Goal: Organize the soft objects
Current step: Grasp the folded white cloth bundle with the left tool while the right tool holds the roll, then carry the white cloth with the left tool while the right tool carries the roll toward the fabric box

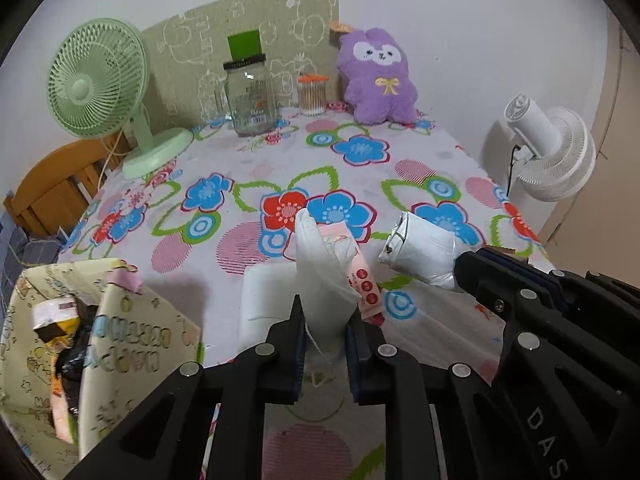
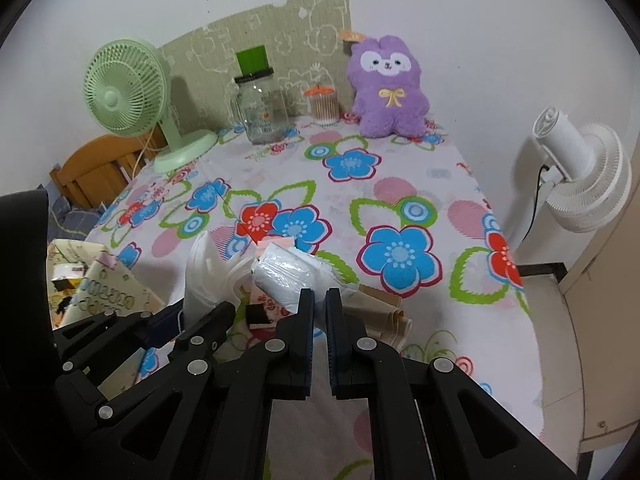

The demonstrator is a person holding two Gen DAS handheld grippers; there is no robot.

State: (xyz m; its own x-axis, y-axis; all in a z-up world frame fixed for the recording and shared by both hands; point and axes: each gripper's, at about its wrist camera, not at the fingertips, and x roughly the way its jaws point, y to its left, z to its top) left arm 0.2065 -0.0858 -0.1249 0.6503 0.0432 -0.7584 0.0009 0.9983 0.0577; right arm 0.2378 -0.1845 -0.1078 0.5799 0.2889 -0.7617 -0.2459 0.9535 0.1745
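My left gripper [image 1: 325,312] is shut on a soft white pack [image 1: 320,272] and holds it upright above the flowered tablecloth [image 1: 248,168]. A pink-labelled pack [image 1: 360,268] lies against it and a flat white pack [image 1: 264,300] lies under it. My right gripper [image 2: 320,300] is shut on a white plastic-wrapped pack [image 2: 286,276], also visible in the left wrist view [image 1: 420,250]. The left gripper and its white pack [image 2: 204,276] show at the left of the right wrist view. A yellow patterned box [image 1: 120,340] with items inside stands at the near left.
At the back stand a green fan [image 1: 100,84], a glass jar [image 1: 250,100], a cotton swab tub [image 1: 312,96] and a purple plush [image 1: 378,76]. A white fan [image 1: 552,148] stands off the table's right edge. A wooden chair [image 1: 52,196] is at the left. Beige folded cloth [image 2: 384,308] lies near the right gripper.
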